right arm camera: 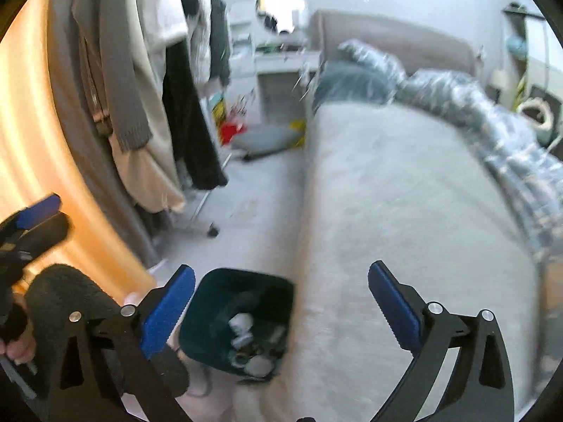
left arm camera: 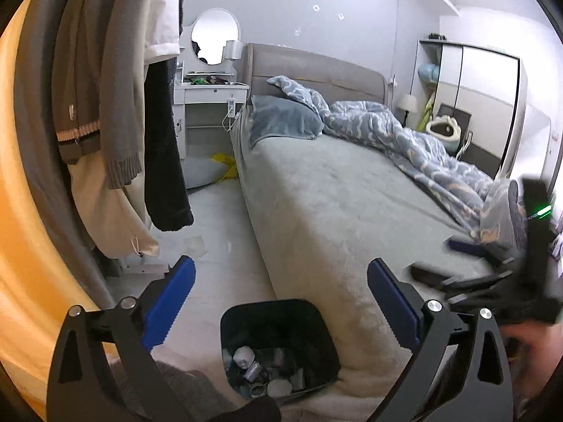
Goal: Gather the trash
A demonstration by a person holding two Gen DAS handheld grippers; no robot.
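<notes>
A bedroom, seen from two hand-held claws raised above a dark bin (left arm camera: 279, 346) that stands on the pale floor against the near corner of the bed (left arm camera: 334, 204). The bin is the reference for everything here. Inside it lies the collected trash (left arm camera: 262, 374): crumpled white paper, small cans and a roll of tape, heaped at the bottom.

The left gripper (left arm camera: 281, 302) hangs above the bin with its blue-padded jaws spread wide and nothing between them. The right gripper (right arm camera: 281, 302) is also above the bin, jaws likewise wide and empty; its view is blurred. From the left camera, the right gripper shows as a dark blurred shape to the right of the bin, over the bed's edge. From the right camera, the left gripper shows to the left of the bin, held in a hand (right arm camera: 17, 346) with a dark fuzzy sleeve (right arm camera: 70, 302).

Beyond the bin, the grey bed runs away with a rumpled blue patterned duvet (left arm camera: 404, 133) at its far side. Left of the bin hangs a rack of clothes (left arm camera: 105, 88) beside an orange curtain (left arm camera: 24, 211). Far beyond, a white dressing table (left arm camera: 211, 95) carries a round mirror (left arm camera: 215, 35).
</notes>
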